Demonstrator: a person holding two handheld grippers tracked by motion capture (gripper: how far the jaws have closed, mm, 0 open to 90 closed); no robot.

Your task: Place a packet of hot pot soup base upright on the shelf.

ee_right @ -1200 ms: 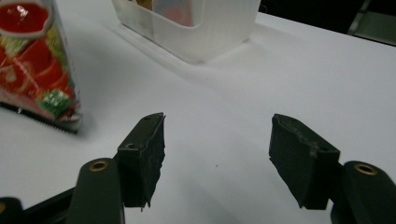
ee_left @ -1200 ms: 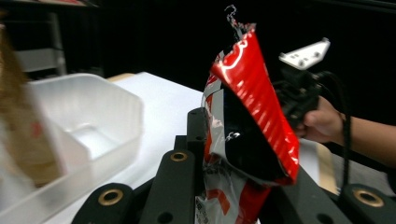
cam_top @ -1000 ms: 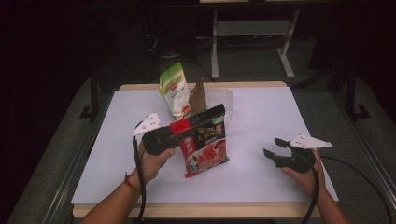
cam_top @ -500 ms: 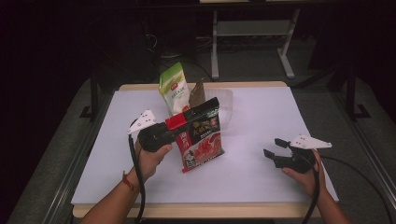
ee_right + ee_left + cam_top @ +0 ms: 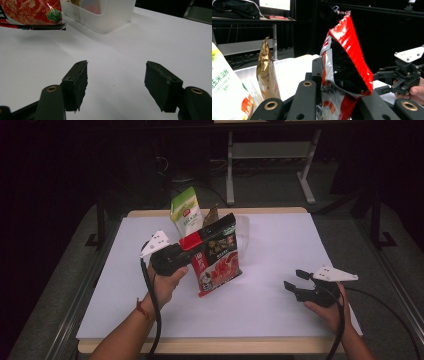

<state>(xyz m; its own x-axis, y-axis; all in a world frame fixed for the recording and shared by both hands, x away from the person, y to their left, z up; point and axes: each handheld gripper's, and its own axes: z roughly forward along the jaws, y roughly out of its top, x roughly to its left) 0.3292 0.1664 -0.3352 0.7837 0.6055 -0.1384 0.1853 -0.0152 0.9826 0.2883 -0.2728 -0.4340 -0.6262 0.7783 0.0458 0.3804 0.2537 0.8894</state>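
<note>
Red sauce pouch (image 5: 217, 257) clamped in left gripper (image 5: 187, 251), lifted off table; clear bin (image 5: 243, 232) at 1 o'clock. Tip: drop in upright beside gold packet (image 5: 265, 72). Right gripper (image 5: 296, 281) released, idle.

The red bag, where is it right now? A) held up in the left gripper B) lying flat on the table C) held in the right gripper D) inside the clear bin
A: the left gripper is shut on the red bag, which hangs above the table.

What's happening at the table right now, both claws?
Left gripper shut on red-and-black foil pouch, lifted off table. Right gripper open, empty, low over white tabletop. Clear plastic bin behind pouch.
</note>
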